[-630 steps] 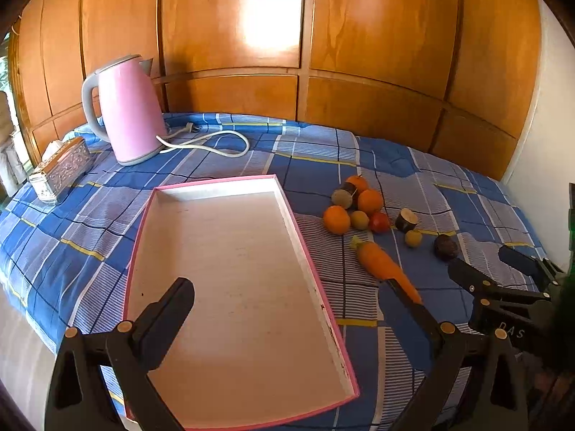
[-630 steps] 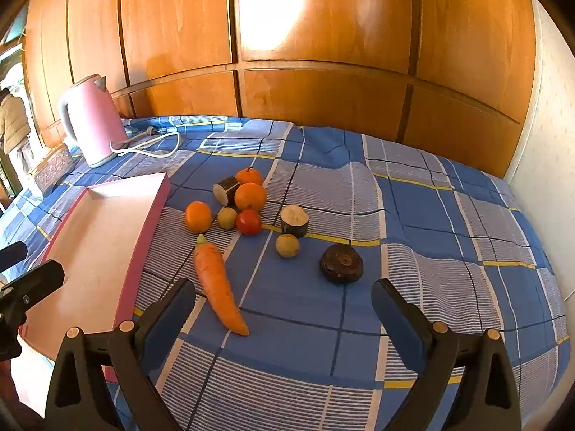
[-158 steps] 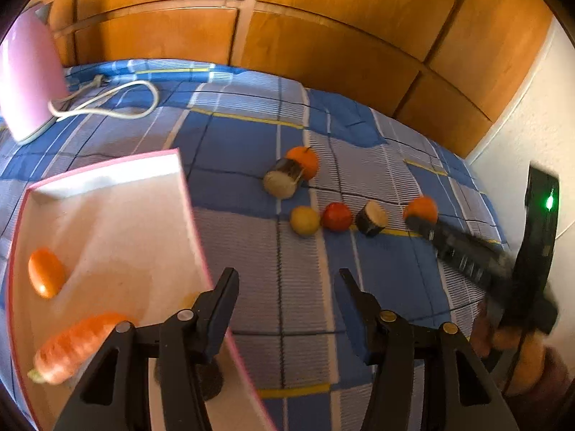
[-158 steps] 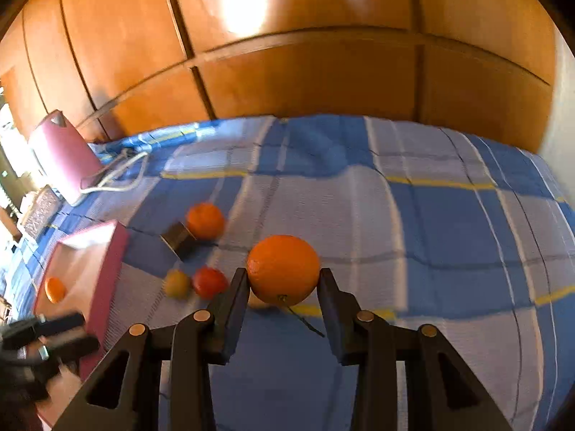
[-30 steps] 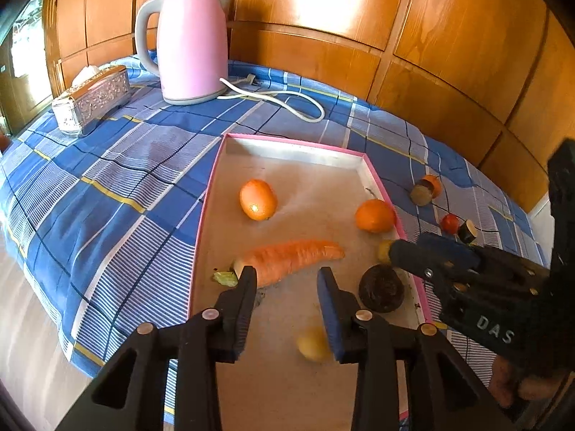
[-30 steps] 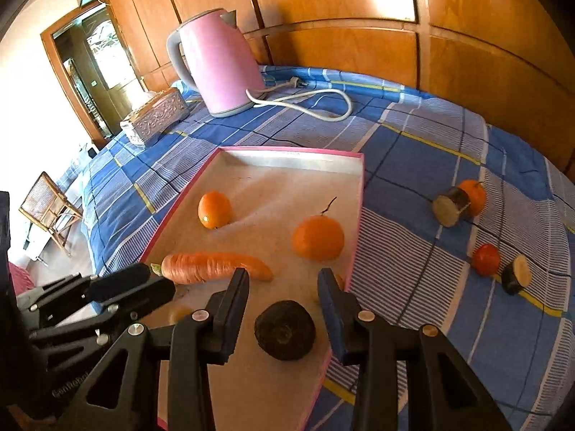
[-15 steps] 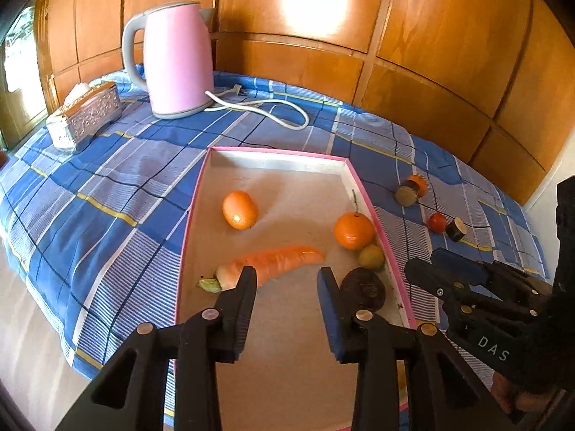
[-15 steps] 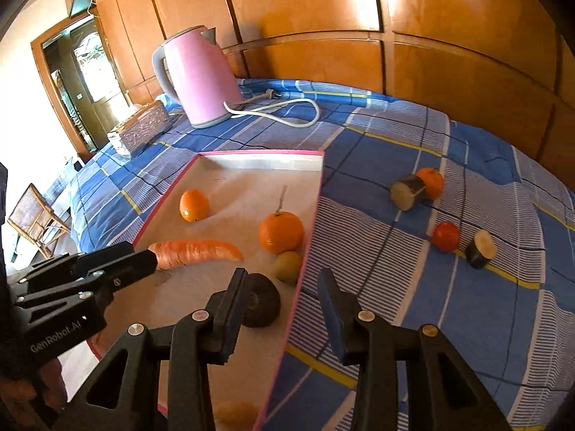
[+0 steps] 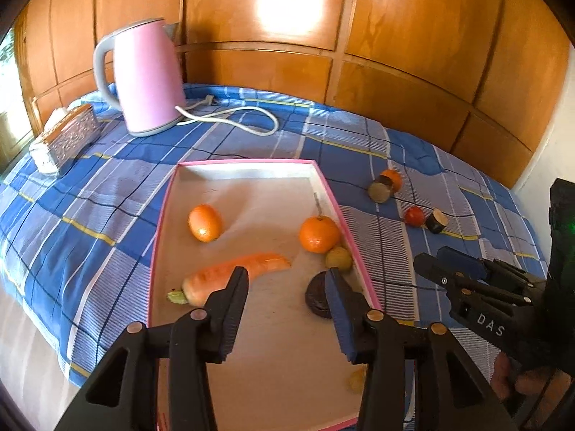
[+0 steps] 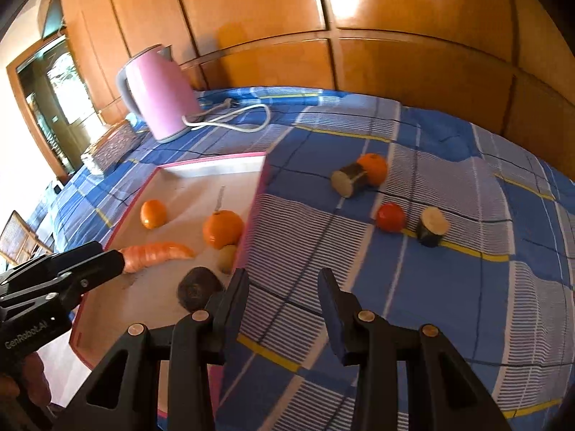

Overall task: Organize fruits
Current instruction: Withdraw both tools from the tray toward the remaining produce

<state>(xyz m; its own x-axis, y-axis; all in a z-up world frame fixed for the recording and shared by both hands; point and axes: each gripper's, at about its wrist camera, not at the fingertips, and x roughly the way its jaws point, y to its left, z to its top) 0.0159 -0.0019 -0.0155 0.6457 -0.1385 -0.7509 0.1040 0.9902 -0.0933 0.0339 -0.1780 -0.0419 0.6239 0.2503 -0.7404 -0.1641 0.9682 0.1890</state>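
Behind the empty, just-widening left gripper, its fingers half-hide the dark fruit and carrot.

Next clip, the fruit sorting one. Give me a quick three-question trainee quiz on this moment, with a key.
1. How many pieces still lie on the blue checked cloth outside the pink tray?
2. True or false: the carrot lies inside the tray.
3. Which is right? A: the right gripper holds an orange. B: both the left gripper and the right one hold nothing. C: the left gripper holds the kettle.

Key
1. Four: an orange beside a cut brown piece, a red fruit and another cut piece.
2. True.
3. B.
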